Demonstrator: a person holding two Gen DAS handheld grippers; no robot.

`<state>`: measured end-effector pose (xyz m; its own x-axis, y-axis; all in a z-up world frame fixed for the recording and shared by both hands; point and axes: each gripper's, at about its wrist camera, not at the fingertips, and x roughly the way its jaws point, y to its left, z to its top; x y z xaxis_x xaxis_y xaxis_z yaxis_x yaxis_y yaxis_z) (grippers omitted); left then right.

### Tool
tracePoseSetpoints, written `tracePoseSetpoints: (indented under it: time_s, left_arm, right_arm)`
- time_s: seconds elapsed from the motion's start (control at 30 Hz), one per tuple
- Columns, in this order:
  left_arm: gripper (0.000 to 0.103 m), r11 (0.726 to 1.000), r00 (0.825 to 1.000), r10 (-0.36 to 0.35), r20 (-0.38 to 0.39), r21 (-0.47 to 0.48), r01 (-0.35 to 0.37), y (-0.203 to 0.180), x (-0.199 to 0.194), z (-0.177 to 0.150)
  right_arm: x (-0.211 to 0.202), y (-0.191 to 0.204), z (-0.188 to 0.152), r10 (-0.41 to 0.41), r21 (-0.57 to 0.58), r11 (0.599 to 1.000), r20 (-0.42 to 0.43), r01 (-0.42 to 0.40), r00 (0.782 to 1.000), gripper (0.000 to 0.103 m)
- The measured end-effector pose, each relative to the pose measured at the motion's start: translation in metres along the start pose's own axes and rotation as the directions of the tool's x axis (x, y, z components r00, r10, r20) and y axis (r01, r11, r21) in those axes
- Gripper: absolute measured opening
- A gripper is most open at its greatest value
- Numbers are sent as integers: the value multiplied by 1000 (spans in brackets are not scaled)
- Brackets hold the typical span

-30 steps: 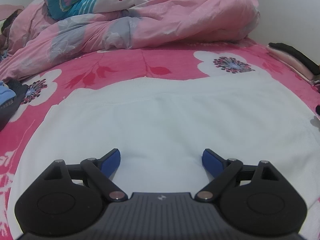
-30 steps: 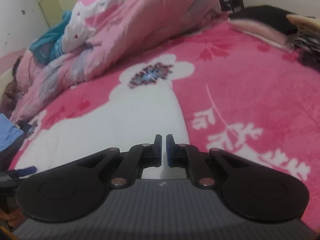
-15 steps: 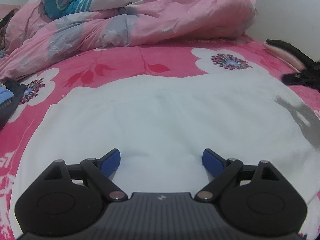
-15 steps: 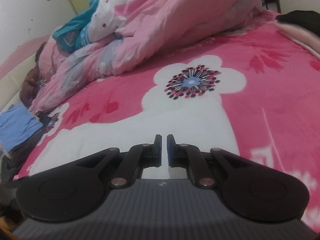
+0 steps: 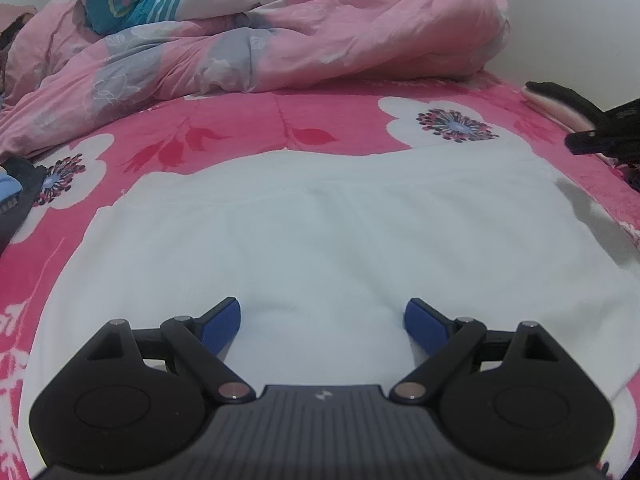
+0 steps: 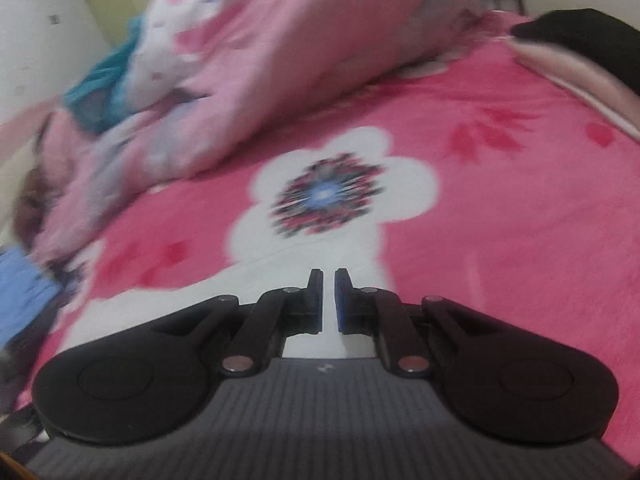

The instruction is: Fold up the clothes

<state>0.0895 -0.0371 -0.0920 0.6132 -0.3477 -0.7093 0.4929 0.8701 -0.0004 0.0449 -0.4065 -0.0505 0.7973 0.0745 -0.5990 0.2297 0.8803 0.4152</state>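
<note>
My left tool [image 5: 322,322] has its blue pads [image 5: 222,326] spread wide, with nothing pinched. It hangs just over the near part of the white cloth [image 5: 320,232]. My right tool [image 6: 329,300] has its fingers almost pressed together, with only a thin gap and nothing in it. It is over the far right corner of the cloth. The white cloth lies flat in the middle of the bed [image 5: 240,136], on the pink flower blanket. A bunched pink quilt [image 5: 320,40] is piled at the far end of the bed. Folded dark and pink clothes [image 6: 580,52] sit at the right edge.
</note>
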Motion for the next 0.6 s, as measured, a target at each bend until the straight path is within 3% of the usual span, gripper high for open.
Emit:
tracePoseSetpoints:
  time_s: [0.07,0.13,0.23,0.3,0.47,0.6]
  left_arm:
    - [91,1000,1000,8,-2,-6,-8,1,-3,1]
    - [91,1000,1000,22,-2,-15,-22,2,-7,1]
    - [90,999,999,41,2,-34,-41,6,-19,0]
    - [91,998,998,58,11,-39,-57,8,-31,-2]
    - [91,990,992,123,10,-70,-122,17,-55,-12]
    - [91,972,983,183,-22,-146,-184,33,-64,-19]
  right_arm:
    - [-6,19,-12,45,-25,999,-29,-46,999,10]
    - [-6,38,-25,75,-60,995,-55,-78,996,24]
    - [-2,66,-43,76,-126,988,-71,-85,995,37]
    - [3,80,-55,55,-163,984,-71,-66,996,47]
    - [17,110,-89,-21,-290,957,-62,2,998,55]
    - [26,129,-111,-107,-400,911,-6,95,994,60]
